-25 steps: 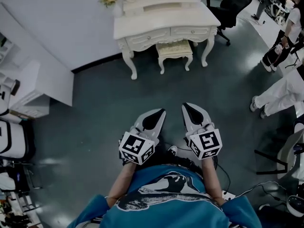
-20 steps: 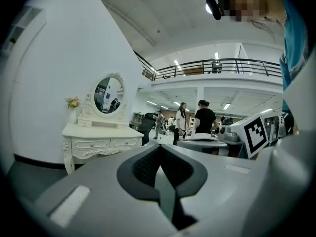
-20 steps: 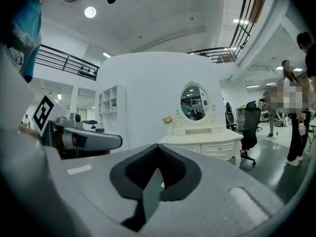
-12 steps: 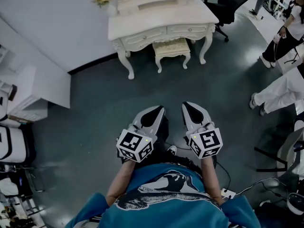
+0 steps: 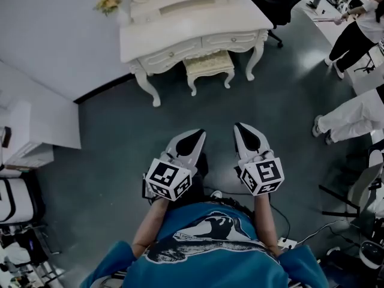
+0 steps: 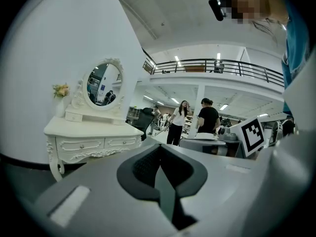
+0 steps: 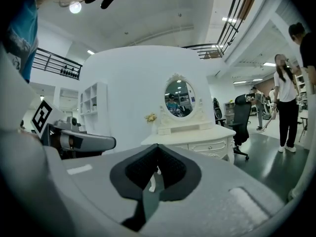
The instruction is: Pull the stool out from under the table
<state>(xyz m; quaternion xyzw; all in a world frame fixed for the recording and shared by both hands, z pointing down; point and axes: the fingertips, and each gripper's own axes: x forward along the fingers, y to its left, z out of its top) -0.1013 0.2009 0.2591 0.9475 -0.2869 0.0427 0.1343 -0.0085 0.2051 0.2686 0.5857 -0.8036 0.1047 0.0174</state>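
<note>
1. Tool on the left: pressed together, nothing pinched. Held low over the grey floor, well apart from the furniture.
2. Stool: tucked under the white tabletop, between its curved legs, with only the front of the cushioned seat and the front legs showing. Not yet touched, not yet drawn out.
3. Tool on the right: likewise pressed together and empty. Held beside its partner and pointed toward the stool across open floor.
4. Done so far, judging by the layout: nothing of the pull itself, at most an approach under way.
5. Left to do, by the same judgement: close the gap, spread one tool or both, take hold of the seat edge or a leg, then draw the stool back across the floor until clear of the tabletop.
</note>
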